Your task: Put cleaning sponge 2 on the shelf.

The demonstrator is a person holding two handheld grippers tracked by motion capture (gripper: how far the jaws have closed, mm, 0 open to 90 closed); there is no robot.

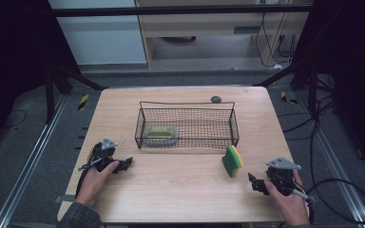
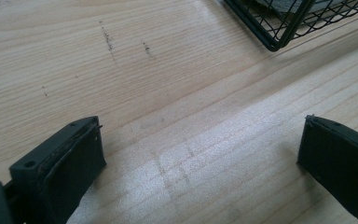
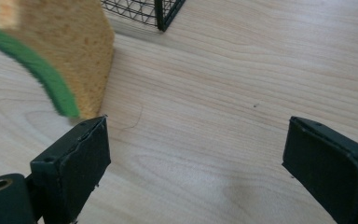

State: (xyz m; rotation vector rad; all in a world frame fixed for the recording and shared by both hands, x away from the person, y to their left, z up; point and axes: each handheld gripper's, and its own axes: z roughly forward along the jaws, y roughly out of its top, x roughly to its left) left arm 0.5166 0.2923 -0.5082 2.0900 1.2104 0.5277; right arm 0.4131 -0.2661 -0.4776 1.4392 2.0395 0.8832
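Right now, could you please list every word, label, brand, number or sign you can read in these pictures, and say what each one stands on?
None: no readable text shows in any view.
The sponge, the wire basket, the dish inside it and the wooden table carry no lettering.
The yellow-and-black striped markers on the floor are plain hazard stripes, not words.

The wooden table (image 1: 180, 190) carries a wire basket (image 1: 188, 124), a sponge (image 1: 232, 161) on edge, and perhaps a grey stone (image 1: 216, 99).
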